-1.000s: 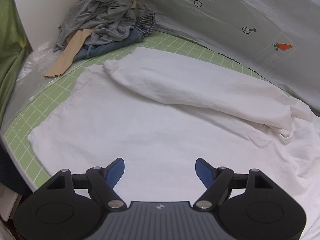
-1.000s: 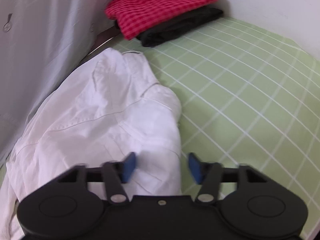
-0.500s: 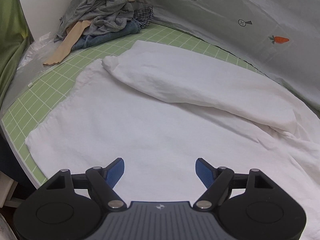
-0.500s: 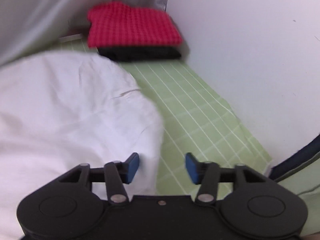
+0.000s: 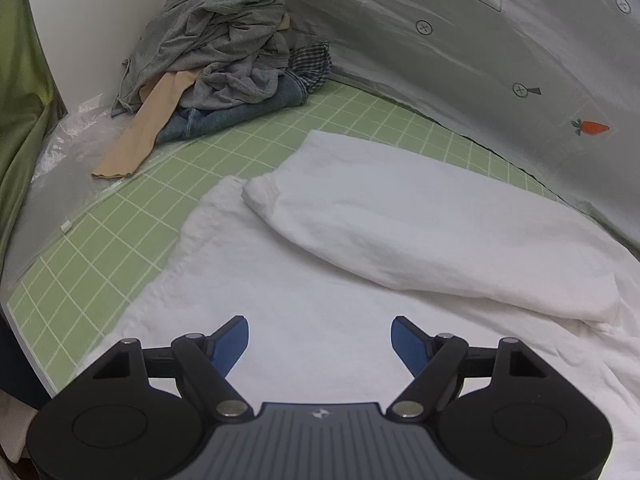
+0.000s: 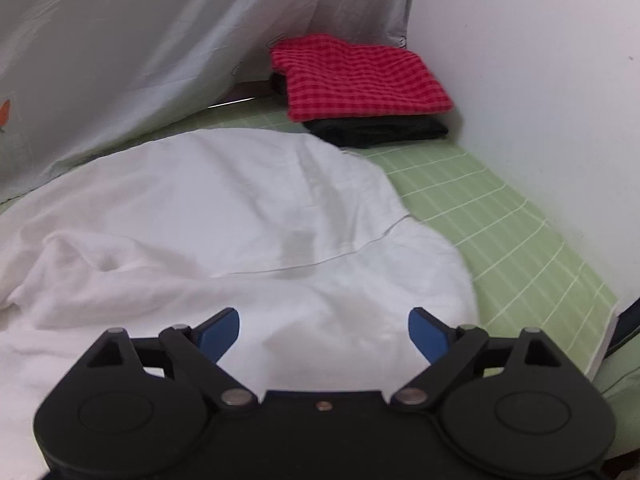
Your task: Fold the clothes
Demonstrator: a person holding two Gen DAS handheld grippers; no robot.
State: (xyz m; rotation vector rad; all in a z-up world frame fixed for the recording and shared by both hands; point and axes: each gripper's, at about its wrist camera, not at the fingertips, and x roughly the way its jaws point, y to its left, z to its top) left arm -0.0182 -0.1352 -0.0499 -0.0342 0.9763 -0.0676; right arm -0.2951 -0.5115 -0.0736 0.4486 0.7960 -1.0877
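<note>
A white garment (image 5: 360, 264) lies spread on the green grid mat (image 5: 132, 236), with one part folded over on top toward the back (image 5: 420, 216). It also shows in the right wrist view (image 6: 224, 216), rumpled at the left. My left gripper (image 5: 320, 342) is open and empty just above the garment's near part. My right gripper (image 6: 324, 330) is open and empty above the garment's right end, near its rounded edge.
A heap of unfolded grey, denim and tan clothes (image 5: 216, 68) sits at the mat's back left corner. A folded red checked cloth (image 6: 356, 80) lies on a folded black one (image 6: 380, 130) at the back right. A grey patterned sheet (image 5: 500, 60) hangs behind. A white wall (image 6: 540, 80) stands on the right.
My right gripper swung left over the garment and opened wider. My left gripper shifted slightly left and forward, staying open.
</note>
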